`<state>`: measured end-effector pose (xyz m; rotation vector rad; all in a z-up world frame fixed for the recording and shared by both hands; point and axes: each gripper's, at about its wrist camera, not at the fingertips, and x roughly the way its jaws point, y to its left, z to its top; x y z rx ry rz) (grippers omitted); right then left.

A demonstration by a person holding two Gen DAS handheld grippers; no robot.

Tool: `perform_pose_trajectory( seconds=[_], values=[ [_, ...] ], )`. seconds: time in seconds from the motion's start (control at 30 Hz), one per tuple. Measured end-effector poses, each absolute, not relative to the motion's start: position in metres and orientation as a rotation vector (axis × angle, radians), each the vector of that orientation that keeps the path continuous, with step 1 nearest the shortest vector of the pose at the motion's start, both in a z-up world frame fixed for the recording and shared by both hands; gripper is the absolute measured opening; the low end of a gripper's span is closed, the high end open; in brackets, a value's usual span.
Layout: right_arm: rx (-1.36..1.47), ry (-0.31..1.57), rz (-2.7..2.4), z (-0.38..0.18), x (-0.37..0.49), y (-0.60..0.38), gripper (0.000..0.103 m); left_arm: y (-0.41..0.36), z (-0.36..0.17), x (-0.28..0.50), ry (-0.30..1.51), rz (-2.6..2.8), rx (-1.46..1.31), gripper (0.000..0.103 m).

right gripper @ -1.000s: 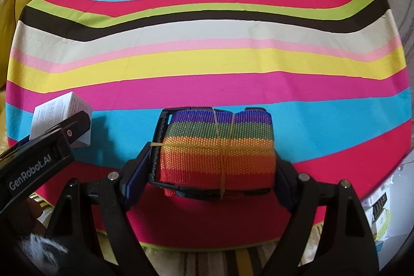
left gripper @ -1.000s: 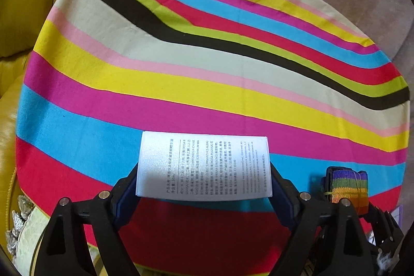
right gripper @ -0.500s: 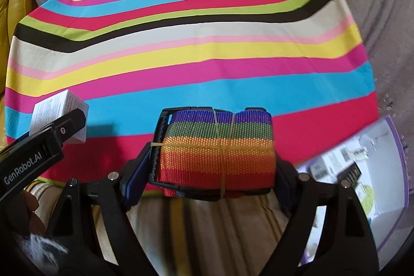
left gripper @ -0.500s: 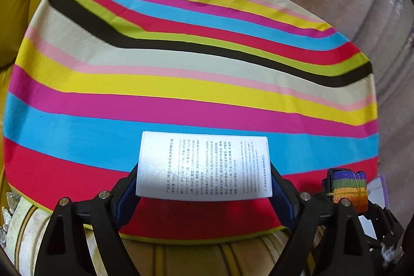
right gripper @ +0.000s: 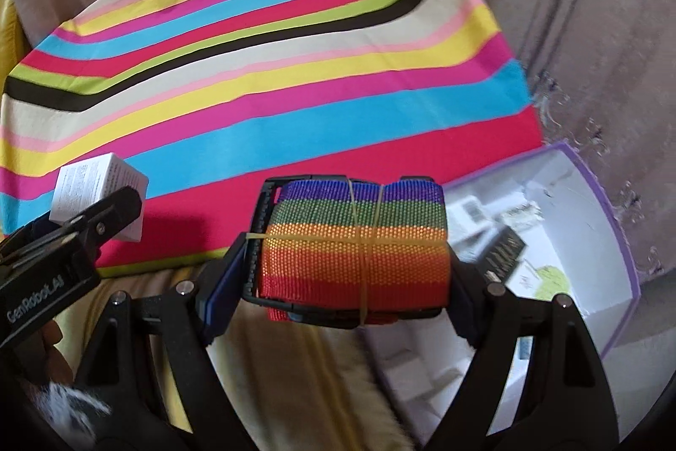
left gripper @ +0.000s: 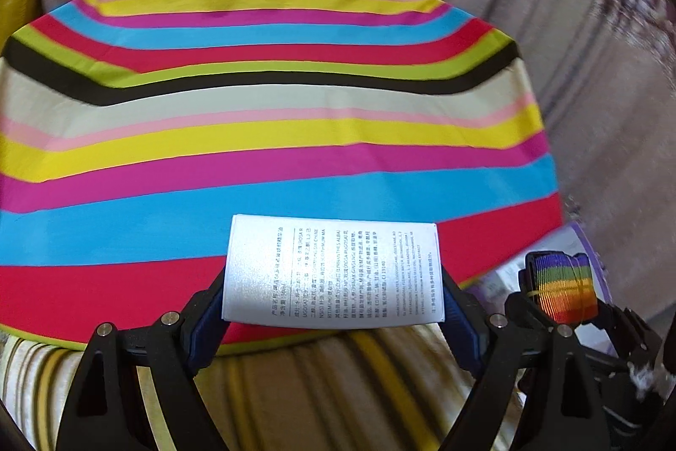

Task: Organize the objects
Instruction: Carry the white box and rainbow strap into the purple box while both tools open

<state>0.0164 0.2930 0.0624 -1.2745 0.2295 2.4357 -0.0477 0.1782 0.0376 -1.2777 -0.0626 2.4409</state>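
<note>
My left gripper (left gripper: pixel 333 307) is shut on a white printed box (left gripper: pixel 333 270), held in the air over the near edge of a striped cushion (left gripper: pixel 270 121). My right gripper (right gripper: pixel 350 282) is shut on a rolled rainbow strap (right gripper: pixel 357 248) bound with a rubber band and a black buckle. The strap also shows at the right of the left wrist view (left gripper: pixel 564 290). The white box also shows at the left of the right wrist view (right gripper: pixel 101 184). A purple-rimmed white box (right gripper: pixel 591 239) with small items inside lies to the right of the cushion.
The striped cushion (right gripper: pixel 270 70) rests against a pinkish-grey sofa back (left gripper: pixel 591 113). A yellow-striped cover (left gripper: pixel 338 375) lies under the grippers. Yellow leather (right gripper: pixel 8 24) shows at the far left.
Both grippers have pulled back and swung right with their loads. The cushion has receded in view, and the purple-rimmed box has come into view at the right.
</note>
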Motion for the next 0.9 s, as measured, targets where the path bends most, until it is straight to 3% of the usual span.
perform_pose_trajectory(
  seconds=[0.47, 0.9],
  values=[
    [-1.2, 0.274, 2.28, 0.065, 0.081, 0.37, 0.083, 0.288, 0.043, -0.002, 0.125, 2.187, -1.172, 0.087],
    [-1.159, 0.439, 2.143, 0.05, 0.138, 0.448, 0.084, 0.36, 0.035, 0.024, 0.255, 2.015, -1.163, 0.087]
  ],
)
